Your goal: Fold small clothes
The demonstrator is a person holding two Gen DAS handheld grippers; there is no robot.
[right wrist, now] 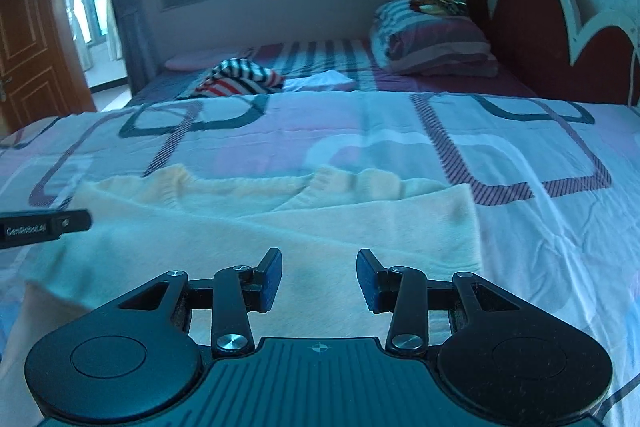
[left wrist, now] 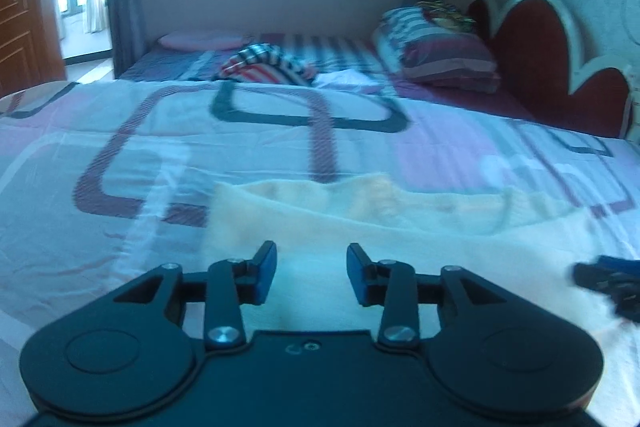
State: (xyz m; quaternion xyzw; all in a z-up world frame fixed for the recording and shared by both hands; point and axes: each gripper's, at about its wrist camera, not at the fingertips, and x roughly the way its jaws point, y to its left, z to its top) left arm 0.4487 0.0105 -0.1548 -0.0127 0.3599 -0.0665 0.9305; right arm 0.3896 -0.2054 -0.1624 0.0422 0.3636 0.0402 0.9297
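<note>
**Both jaws wide, nothing gripped, garment flat ahead**

Your left hand-held gripper (left wrist: pixel 311 275) is spread wide with nothing between its blue pads; only pale cloth shows through the gap. Your right hand-held gripper (right wrist: pixel 319 281) stands the same way, wide apart and holding nothing, poised over the near part of the cream garment (right wrist: pixel 280 227).

That garment lies spread on the patterned bedspread (right wrist: pixel 400 131), its ribbed edges at the far side and one layer already lapped across the body, to judge by the diagonal edge in the right wrist view. In the left wrist view it is blurred, so you cannot read the near hem from there.

What could go wrong from here:

- Pinching too deep would likely catch the bedspread together with the knit, and the fold would drag the cover along.
- Taking only the top layer where the cloth is doubled could pull the existing lap open.
- Lifting unevenly on the two sides would probably skew the fold, since soft knit slides and sags easily.
- The two tools are near each other; a careless sweep inward might knock them together.

Beyond the bedspread, a striped garment (right wrist: pixel 240 77) and a stack of pillows (right wrist: pixel 432 43) lie well apart from your work.
</note>
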